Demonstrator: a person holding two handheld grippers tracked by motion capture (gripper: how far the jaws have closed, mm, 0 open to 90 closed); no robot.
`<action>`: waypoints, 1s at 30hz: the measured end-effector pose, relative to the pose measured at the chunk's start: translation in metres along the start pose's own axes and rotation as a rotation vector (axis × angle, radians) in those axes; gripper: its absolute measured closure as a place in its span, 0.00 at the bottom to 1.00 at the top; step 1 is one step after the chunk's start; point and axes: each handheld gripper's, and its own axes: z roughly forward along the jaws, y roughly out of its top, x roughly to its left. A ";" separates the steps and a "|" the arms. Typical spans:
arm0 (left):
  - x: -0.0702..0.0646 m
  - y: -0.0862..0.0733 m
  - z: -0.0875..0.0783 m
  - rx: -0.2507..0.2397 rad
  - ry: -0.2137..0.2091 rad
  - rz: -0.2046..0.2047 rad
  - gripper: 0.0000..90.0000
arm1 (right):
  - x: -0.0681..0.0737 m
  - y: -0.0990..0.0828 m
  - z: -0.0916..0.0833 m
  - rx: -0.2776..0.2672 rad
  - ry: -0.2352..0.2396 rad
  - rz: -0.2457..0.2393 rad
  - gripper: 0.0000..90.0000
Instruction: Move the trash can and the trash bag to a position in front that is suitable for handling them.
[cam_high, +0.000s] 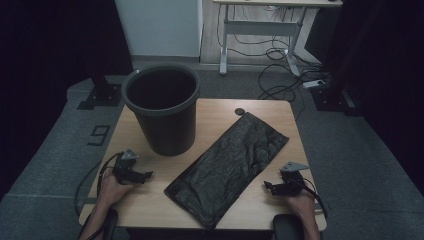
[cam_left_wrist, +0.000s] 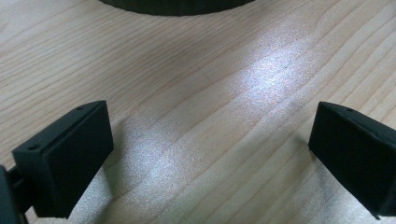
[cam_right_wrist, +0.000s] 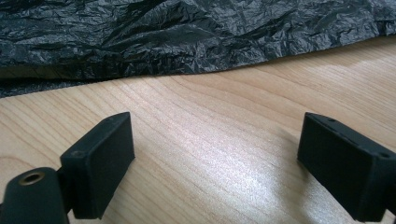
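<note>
A: What takes up the most room?

B: The wooden table (cam_high: 260, 200), pale with a clear grain, standing on grey carpet. On it, at the far left, a black bin (cam_high: 161, 107) stands upright with its mouth open to the top.

A: And the dark sheet beside it?

B: That is a black plastic bag (cam_high: 230, 165), flat and crinkled, lying slantwise across the middle of the table. Its far end points to the far right corner, its near end comes close to the near edge. It lies just to the right of the bin, and I cannot tell whether the two touch.

A: Where are the person's hands?

B: Both rest at the near side of the table. The left gripper (cam_high: 146, 176) lies near the left edge, just in front of the bin's foot, pointing right toward the bag. In the left gripper view its jaws stand wide apart over bare wood, nothing between them, with the base of the bin (cam_left_wrist: 177, 5) at the top edge.

A: And the other one?

B: The right gripper (cam_high: 266, 186) lies near the right edge, pointing left at the bag's long side, a little apart from it. In the right gripper view its jaws are spread too, grasping nothing, and the bag's (cam_right_wrist: 187, 37) wrinkled edge runs across the wood beyond them.

A: Anything smaller?

B: A small dark round thing (cam_high: 240, 111) on the far edge, just beyond the bag's far end.
</note>
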 end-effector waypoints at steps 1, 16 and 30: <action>0.000 0.000 0.000 0.000 0.000 0.000 0.00 | 0.000 0.000 0.000 0.000 0.000 0.000 0.10; 0.000 0.001 0.000 0.001 -0.001 0.002 0.00 | 0.009 0.024 -0.002 0.019 0.034 0.015 0.16; -0.001 0.001 0.001 -0.001 0.000 0.000 0.00 | 0.052 0.052 0.026 0.050 0.168 -0.117 0.14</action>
